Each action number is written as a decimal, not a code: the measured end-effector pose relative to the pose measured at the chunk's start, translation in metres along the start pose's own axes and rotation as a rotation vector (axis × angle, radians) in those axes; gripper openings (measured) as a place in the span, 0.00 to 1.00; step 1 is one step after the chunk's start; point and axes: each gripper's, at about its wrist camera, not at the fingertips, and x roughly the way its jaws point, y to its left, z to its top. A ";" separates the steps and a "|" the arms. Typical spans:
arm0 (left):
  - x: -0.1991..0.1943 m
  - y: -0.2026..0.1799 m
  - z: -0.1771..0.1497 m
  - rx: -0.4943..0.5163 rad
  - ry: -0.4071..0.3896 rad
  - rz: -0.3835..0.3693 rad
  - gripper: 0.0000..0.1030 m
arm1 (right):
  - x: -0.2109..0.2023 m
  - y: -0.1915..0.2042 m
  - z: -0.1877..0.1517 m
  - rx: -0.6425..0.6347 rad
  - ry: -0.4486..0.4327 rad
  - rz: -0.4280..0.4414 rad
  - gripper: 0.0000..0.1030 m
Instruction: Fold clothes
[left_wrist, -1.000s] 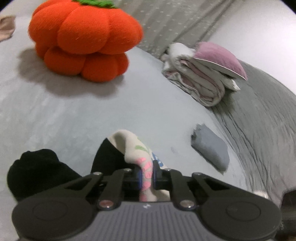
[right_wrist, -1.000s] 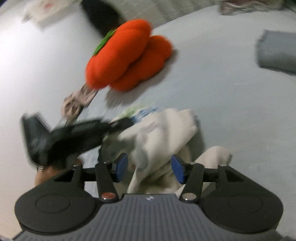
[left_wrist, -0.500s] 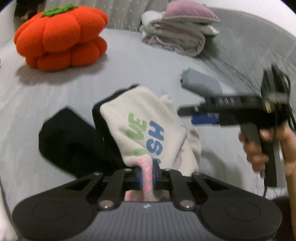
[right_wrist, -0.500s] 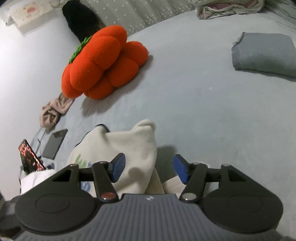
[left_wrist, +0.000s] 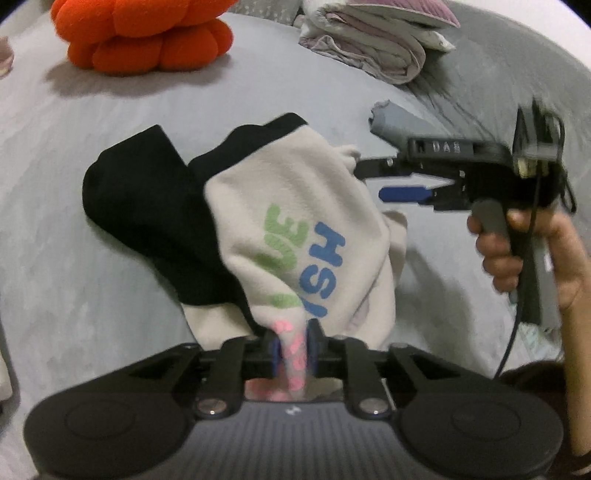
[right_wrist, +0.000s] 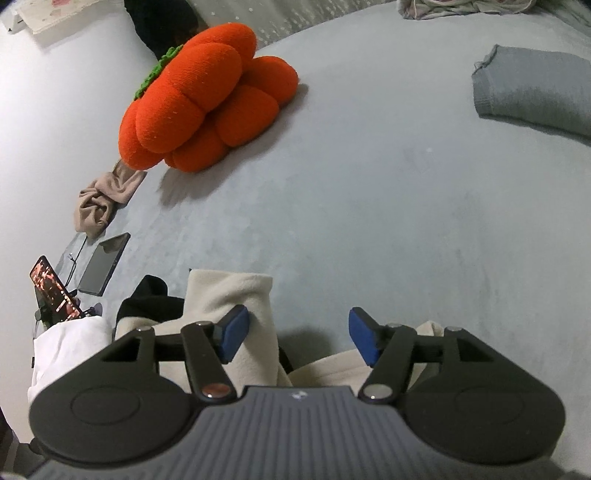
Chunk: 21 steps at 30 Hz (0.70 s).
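Tightly pinched sweatshirt (left_wrist: 295, 229), left tool (left_wrist: 291, 350)

Printed on the cream sweatshirt (left_wrist: 295, 221), seen upside down from the left wrist view: blue letters "HS" (left_wrist: 328, 247) readable, with more blue letters below, partly folded into the cloth. Beside them, green letters (left_wrist: 284, 236), perhaps "UE" or "VE", not sure. Lower, near the left claw (left_wrist: 292, 350), pink marks on the pinched fabric, too crumpled to read. On top of the right claw (left_wrist: 402, 181), held in a hand (left_wrist: 517, 251), small raised letters "DAS" (left_wrist: 445, 147), a little blurred. On the phone screen (right_wrist: 53, 291) in the right wrist view, only red and dark picture, nothing legible.
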 end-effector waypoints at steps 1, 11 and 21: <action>-0.002 0.004 0.001 -0.021 -0.010 -0.008 0.30 | 0.001 0.000 0.000 0.003 0.000 0.001 0.63; -0.018 0.037 0.017 -0.218 -0.128 -0.045 0.41 | 0.015 -0.001 0.002 0.085 0.035 0.106 0.63; 0.000 0.028 0.033 -0.277 -0.180 -0.069 0.18 | 0.013 0.012 0.001 0.140 0.012 0.221 0.15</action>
